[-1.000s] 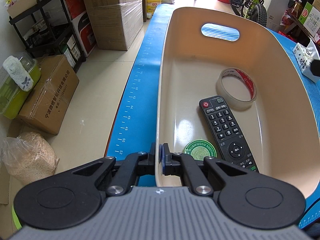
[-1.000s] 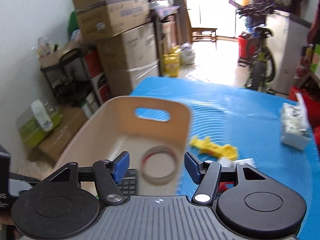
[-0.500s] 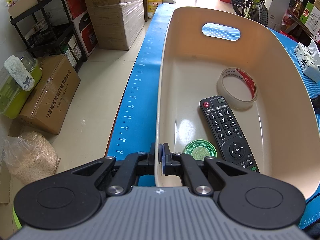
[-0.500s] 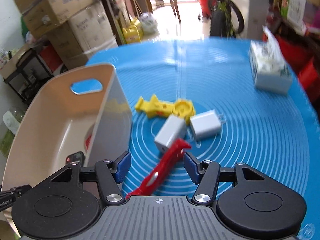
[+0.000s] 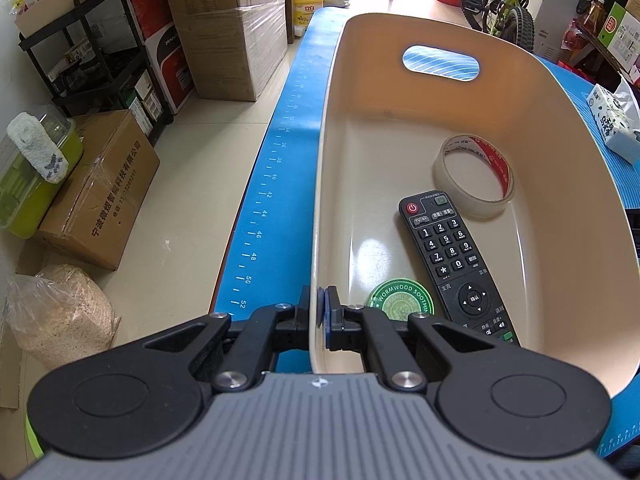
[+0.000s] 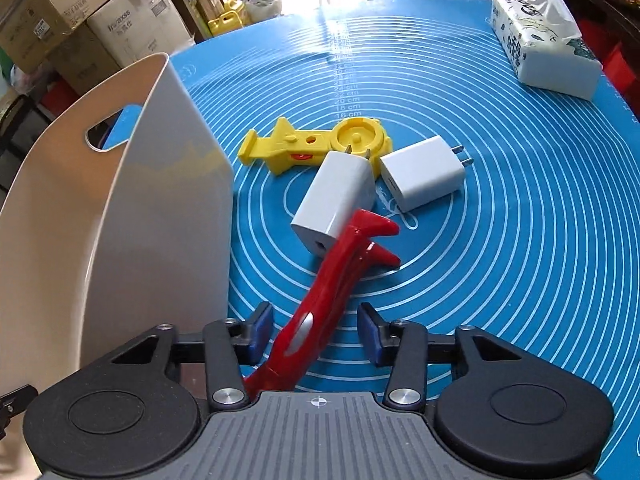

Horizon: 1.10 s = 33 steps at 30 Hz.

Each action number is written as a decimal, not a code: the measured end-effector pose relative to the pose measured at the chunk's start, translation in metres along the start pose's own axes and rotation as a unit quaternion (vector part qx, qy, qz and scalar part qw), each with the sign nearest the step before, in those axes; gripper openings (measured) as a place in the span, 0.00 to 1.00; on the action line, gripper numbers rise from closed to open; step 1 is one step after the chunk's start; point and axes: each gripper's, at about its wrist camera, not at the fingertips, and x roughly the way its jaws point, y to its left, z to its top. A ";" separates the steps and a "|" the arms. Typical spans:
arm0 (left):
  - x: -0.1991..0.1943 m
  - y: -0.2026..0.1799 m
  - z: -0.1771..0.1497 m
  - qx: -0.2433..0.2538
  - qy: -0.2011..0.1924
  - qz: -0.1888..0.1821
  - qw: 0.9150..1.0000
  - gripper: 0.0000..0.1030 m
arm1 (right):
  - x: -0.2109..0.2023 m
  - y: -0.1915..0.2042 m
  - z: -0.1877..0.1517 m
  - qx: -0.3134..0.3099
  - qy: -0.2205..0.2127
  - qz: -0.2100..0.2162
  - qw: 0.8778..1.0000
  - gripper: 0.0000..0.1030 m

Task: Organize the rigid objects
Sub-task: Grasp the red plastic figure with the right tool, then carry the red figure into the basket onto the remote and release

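My left gripper [image 5: 318, 320] is shut on the near rim of the beige bin [image 5: 560, 128]. Inside the bin lie a black remote [image 5: 448, 256], a roll of clear tape [image 5: 474, 176] and a green round tin [image 5: 400, 300]. In the right wrist view, my right gripper [image 6: 314, 334] is low over the blue mat [image 6: 520, 240]. Its jaws are closing, and the handle of a red tool [image 6: 344, 256] lies between the pads with a gap on each side. Two white chargers [image 6: 336, 200] [image 6: 424, 172] and a yellow plastic tool [image 6: 308, 144] lie just beyond it.
The bin's outer wall [image 6: 160, 220] stands close on the left of my right gripper. A tissue pack [image 6: 540, 48] sits at the mat's far right. Cardboard boxes [image 5: 224, 32], a black rack [image 5: 100, 52] and a sack [image 5: 60, 312] are on the floor to the table's left.
My right gripper swung from over the bin to the mat, dropped low around the red tool, and its jaws narrowed. The left gripper kept still on the bin's rim.
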 end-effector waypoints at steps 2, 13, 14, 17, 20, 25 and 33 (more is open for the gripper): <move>0.000 -0.001 0.000 0.000 0.000 0.000 1.000 0.06 | -0.002 0.003 -0.002 -0.006 -0.002 0.000 1.000 0.41; 0.000 -0.001 0.000 0.000 0.000 0.000 1.000 0.06 | -0.041 0.002 -0.001 -0.037 -0.064 -0.003 0.997 0.26; 0.000 -0.001 0.000 0.000 0.000 0.000 1.000 0.06 | -0.044 0.003 0.001 -0.039 -0.068 -0.002 0.997 0.26; 0.000 -0.001 0.000 -0.001 0.000 0.000 1.000 0.06 | -0.056 0.003 0.004 -0.042 -0.084 0.003 0.996 0.26; 0.000 0.000 0.000 0.000 0.000 0.000 1.000 0.06 | -0.073 0.003 0.007 -0.042 -0.106 0.012 0.993 0.26; 0.000 -0.001 0.000 0.000 0.000 0.000 1.000 0.06 | -0.106 0.013 0.011 -0.060 -0.158 0.024 0.985 0.26; 0.000 -0.001 -0.001 0.000 0.000 0.000 1.000 0.06 | -0.152 0.040 0.010 -0.075 -0.256 0.067 0.961 0.26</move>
